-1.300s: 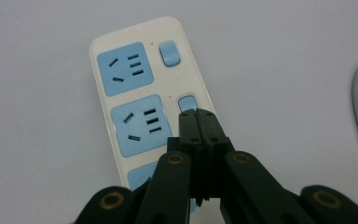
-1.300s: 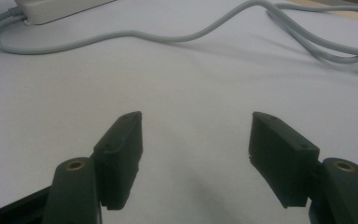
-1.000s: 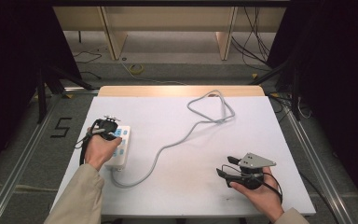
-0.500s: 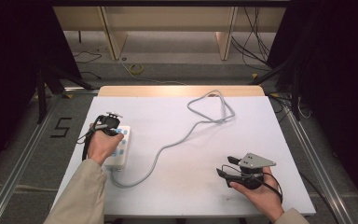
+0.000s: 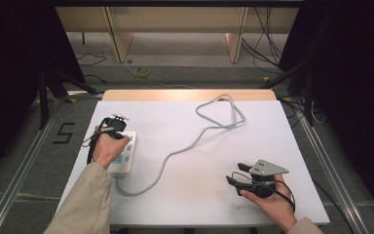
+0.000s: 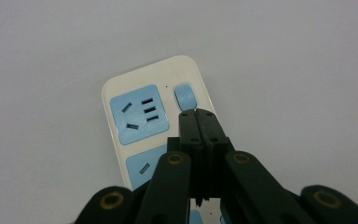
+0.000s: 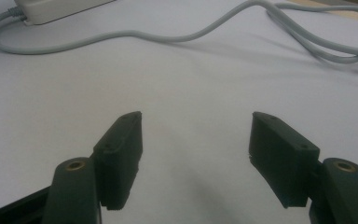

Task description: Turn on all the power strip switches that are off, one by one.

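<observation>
Pressing down now, we have the left gripper (image 6: 198,114) with its jaws drawn tight together, holding nothing, its tips right at the near edge of the blue switch (image 6: 185,95) on the power strip (image 5: 122,155). That strip lies flat near the left edge of the tabletop (image 5: 185,195), its grey cord (image 5: 185,146) looping away toward the far side. We judge the switch press to be just under way: contact looks made or a hair short, and whether the switch has tipped over we cannot tell. Our right gripper (image 5: 238,174) rests low at the near right with jaws spread wide and empty. Compared with a second ago, our left hand has crept slightly up along the strip toward its far end; the right hand and the cord sit as before.
</observation>
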A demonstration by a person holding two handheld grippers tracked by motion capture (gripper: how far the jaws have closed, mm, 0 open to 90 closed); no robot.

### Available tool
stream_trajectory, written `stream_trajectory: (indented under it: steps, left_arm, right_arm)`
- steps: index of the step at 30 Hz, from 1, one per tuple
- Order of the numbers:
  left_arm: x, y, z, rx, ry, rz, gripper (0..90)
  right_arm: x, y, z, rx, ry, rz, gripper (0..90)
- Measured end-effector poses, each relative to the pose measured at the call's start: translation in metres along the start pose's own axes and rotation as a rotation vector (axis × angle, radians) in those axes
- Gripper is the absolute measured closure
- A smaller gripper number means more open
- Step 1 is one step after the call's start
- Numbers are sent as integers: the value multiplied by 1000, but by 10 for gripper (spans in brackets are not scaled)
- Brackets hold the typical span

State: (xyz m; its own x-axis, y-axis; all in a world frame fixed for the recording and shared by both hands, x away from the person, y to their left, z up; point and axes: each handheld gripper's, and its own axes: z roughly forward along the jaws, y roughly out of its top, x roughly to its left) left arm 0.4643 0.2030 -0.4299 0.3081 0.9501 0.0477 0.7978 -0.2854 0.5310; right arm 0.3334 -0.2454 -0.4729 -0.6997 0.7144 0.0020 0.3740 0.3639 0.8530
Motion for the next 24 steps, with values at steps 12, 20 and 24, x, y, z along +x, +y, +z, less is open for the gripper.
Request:
stream_trajectory:
  steps: [12,20,24]
  left_arm:
    - [-1,9,1,-15,4,27,898]
    - [-2,15,1,-10,12,29,898]
    - [-2,18,1,-5,14,34,898]
  right_arm:
    - [0,0,0,-7,-1,6,349]
    - [0,0,0,-5,0,6,349]
    - [0,0,0,-4,-1,6,349]
